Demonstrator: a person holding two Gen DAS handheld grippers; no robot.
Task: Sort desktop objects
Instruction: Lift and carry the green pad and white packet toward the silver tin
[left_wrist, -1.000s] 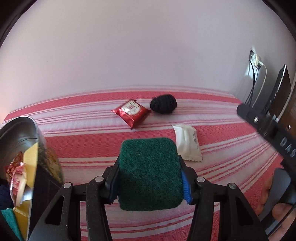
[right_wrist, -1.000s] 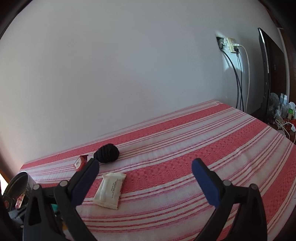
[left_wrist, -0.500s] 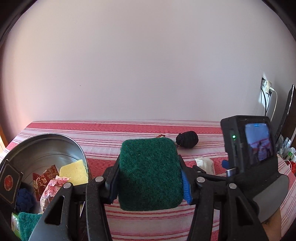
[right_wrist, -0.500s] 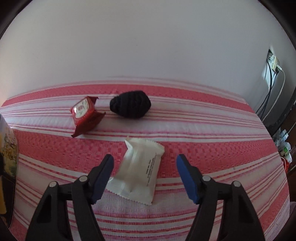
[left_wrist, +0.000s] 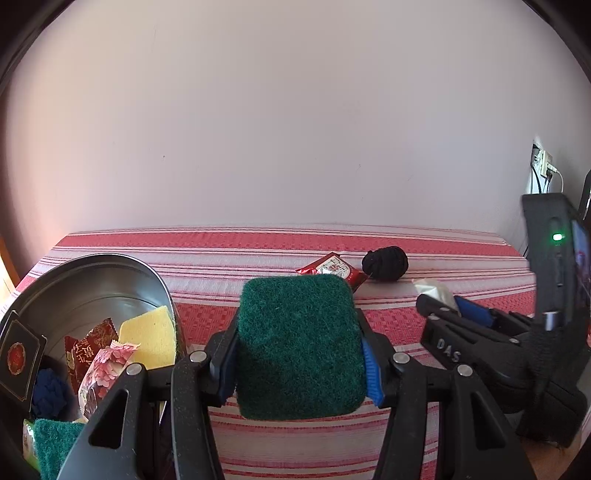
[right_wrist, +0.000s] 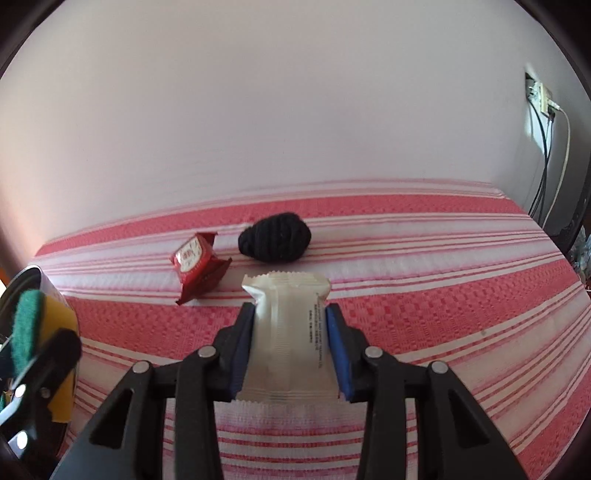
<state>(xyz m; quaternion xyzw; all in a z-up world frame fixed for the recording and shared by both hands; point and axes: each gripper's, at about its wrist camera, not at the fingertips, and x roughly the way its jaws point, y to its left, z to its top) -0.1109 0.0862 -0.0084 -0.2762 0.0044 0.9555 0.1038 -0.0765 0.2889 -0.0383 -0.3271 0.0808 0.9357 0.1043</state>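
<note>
My left gripper (left_wrist: 299, 369) is shut on a green scouring sponge (left_wrist: 299, 347), held above the striped cloth beside the metal bin (left_wrist: 92, 269). My right gripper (right_wrist: 290, 354) is closed around a white snack packet (right_wrist: 288, 339) lying on the cloth; the pads touch both its sides. A red snack packet (right_wrist: 197, 264) and a black yarn ball (right_wrist: 275, 240) lie behind it. The right gripper also shows in the left wrist view (left_wrist: 454, 310).
The bin holds a yellow sponge (left_wrist: 151, 336), red and pink snack packets (left_wrist: 92, 354), a blue ball and a green sponge. The red-striped cloth (right_wrist: 443, 295) covers the table up to the wall. Cables and a wall socket (right_wrist: 539, 96) are at the right.
My right gripper moved forward and closed around the white packet. My left gripper moved slightly with the green sponge still in it; the bin shows more to its left.
</note>
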